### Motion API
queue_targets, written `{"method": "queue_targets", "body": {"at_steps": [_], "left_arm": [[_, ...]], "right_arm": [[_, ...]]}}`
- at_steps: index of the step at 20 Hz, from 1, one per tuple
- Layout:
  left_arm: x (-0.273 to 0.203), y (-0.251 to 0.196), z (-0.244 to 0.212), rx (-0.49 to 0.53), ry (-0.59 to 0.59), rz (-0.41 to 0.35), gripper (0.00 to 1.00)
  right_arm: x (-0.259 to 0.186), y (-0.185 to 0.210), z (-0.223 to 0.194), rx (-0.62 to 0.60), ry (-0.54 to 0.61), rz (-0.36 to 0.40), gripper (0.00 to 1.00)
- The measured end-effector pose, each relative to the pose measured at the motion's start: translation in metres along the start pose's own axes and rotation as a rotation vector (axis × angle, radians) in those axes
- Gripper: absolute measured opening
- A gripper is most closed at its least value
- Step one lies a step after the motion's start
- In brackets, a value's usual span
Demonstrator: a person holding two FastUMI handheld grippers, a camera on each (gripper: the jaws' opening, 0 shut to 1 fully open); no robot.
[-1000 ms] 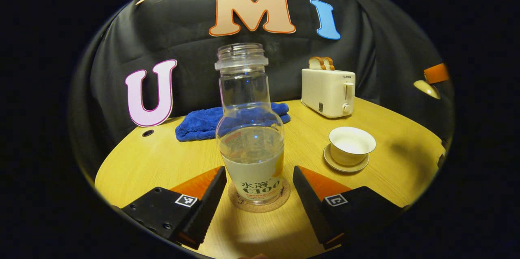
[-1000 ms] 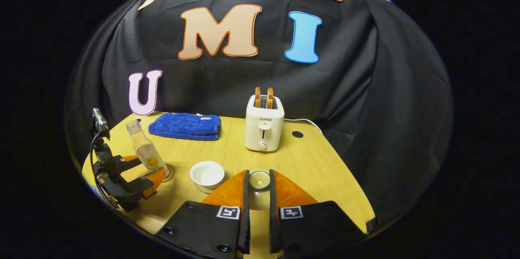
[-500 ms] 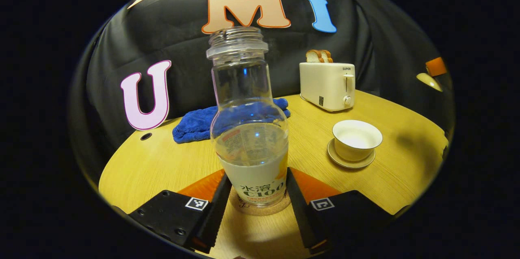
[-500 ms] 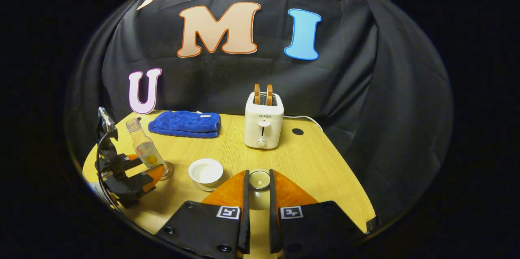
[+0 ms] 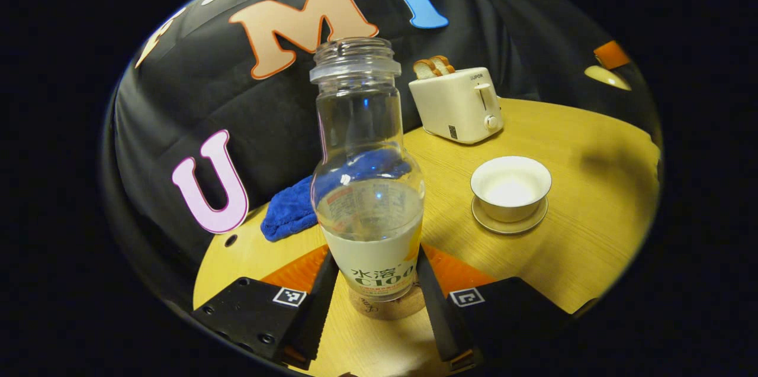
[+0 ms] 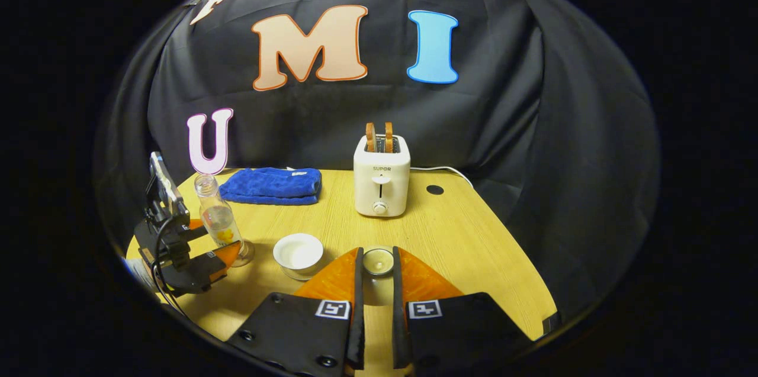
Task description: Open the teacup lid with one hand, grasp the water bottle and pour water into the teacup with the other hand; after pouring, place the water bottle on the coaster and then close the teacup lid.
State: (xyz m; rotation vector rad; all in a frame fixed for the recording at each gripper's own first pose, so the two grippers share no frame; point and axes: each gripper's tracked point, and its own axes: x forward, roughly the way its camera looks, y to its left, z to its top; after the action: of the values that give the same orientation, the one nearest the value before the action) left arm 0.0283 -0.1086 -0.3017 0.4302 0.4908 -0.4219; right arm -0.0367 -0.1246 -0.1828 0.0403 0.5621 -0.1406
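The clear uncapped water bottle (image 5: 368,187), partly filled, stands between my left gripper's (image 5: 375,258) fingers, which press on both sides of its white label. Just under its base lies the round cork coaster (image 5: 388,309); I cannot tell whether they touch. To the right, the white teacup (image 5: 510,184) sits open on its saucer (image 5: 509,224). In the right gripper view, my right gripper (image 6: 376,260) is shut on the teacup lid (image 6: 378,261), right of the teacup (image 6: 299,251). The bottle (image 6: 218,220) and left gripper (image 6: 207,255) show at far left.
A white toaster (image 6: 381,183) with two bread slices stands at the table's back. A folded blue towel (image 6: 271,185) lies behind the bottle. The wooden table (image 6: 450,247) has a hole (image 6: 434,190) right of the toaster; its edge runs close on the right.
My left gripper went from open around the bottle to shut on it, and its view has tilted. In the right gripper view the bottle stands more upright. The right gripper has barely moved.
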Motion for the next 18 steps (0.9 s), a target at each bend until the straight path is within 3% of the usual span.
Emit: {"method": "queue_targets", "body": {"at_steps": [6, 18], "left_arm": [[0.002, -0.001, 0.001, 0.241, 0.065, 0.010, 0.72], [0.009, 0.002, -0.010, 0.568, 0.202, 0.011, 0.71]], "right_arm": [[0.006, -0.017, -0.014, 0.060, 0.016, 0.002, 0.22], [0.012, -0.045, -0.028, 0.098, 0.016, 0.022, 0.22]]}}
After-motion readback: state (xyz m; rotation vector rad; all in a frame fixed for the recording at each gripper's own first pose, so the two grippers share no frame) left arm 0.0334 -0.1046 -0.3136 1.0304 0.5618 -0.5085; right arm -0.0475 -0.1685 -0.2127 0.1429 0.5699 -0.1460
